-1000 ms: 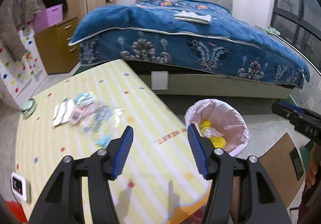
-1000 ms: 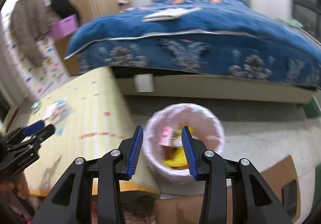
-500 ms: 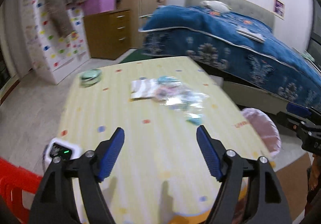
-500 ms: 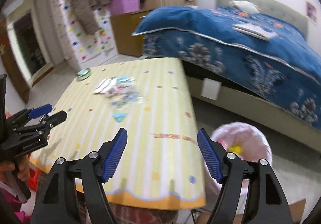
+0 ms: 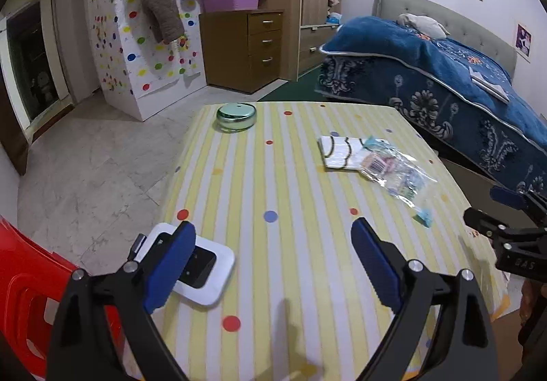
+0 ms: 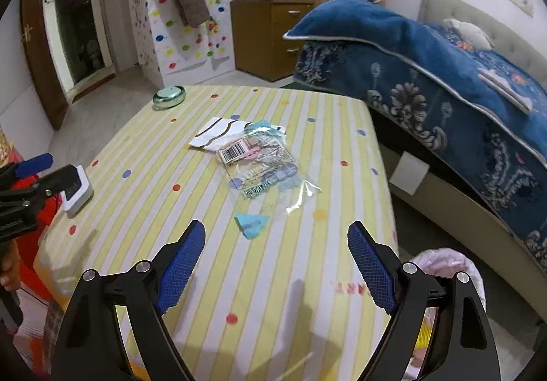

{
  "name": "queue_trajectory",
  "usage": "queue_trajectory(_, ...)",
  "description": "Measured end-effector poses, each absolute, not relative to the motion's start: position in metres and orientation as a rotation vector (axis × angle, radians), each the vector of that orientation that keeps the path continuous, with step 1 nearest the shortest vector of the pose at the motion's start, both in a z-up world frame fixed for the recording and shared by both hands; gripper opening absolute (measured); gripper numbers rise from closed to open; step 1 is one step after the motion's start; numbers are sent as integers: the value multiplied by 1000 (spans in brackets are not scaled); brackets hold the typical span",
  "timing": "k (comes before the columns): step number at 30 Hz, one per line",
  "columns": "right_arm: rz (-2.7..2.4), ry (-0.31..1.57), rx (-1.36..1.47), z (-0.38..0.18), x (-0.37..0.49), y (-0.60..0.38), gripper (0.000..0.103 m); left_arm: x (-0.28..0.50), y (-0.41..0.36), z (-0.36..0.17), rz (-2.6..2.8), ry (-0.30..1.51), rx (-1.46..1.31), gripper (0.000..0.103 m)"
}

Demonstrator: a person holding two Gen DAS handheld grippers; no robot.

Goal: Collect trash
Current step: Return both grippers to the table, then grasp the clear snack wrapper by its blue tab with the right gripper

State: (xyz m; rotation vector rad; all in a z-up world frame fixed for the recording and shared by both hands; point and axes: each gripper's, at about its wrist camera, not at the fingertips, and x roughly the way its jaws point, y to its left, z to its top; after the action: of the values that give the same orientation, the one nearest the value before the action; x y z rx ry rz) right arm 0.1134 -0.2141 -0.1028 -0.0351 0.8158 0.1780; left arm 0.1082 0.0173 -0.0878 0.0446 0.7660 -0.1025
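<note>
Blue-padded, the left gripper (image 5: pixel 273 264) is opening wide and empty; wrappers (image 5: pixel 379 162) are lying far right on the table (image 5: pixel 290 278). Right view: the right gripper (image 6: pixel 277 264) is opening empty near a blue scrap (image 6: pixel 252 223), the bin (image 6: pixel 454 268) sitting near right. Flimsy plastic could be slipping from the pads.

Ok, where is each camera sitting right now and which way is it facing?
Left wrist: on the left claw, jaws opening and empty, angled down across the striped table toward the wrappers; the right claw shows at right.
Right wrist: on the right claw, jaws opening and empty, facing the same wrappers, pink bin beside the table.
Both share the table, wrappers, green tin, bed.
</note>
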Motion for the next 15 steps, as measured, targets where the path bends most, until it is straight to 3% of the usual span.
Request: queue_trajectory(15,251,919,-153,-155,198,-197,90,130,13,-101,-100,798,54,90)
